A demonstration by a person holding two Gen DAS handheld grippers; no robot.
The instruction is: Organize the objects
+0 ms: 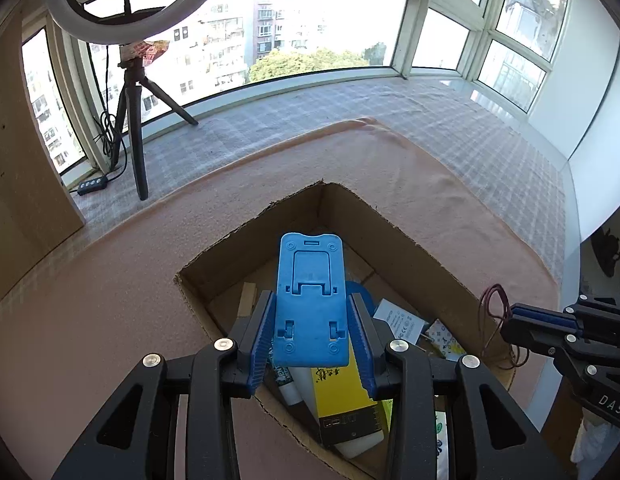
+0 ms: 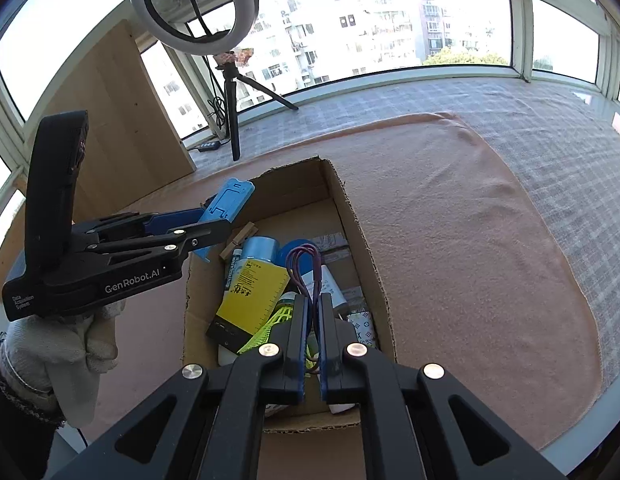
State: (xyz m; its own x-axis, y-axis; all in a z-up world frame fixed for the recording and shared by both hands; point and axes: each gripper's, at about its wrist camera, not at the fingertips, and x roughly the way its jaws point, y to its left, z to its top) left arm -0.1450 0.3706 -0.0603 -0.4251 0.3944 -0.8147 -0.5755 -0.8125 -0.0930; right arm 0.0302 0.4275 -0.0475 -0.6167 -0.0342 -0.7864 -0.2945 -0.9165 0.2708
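- The blue phone stand is clamped between the left gripper pads, held above the cardboard box.
- The right gripper pinches thin purple wire loops over the same box.
- The stand hides much of the box's clutter in the left view; the right view shows a yellow packet and a gloved hand.

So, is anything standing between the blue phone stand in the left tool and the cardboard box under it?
Nothing visible does. The blue phone stand hangs in the left tool above the open cardboard box; only the box's own contents lie below it.
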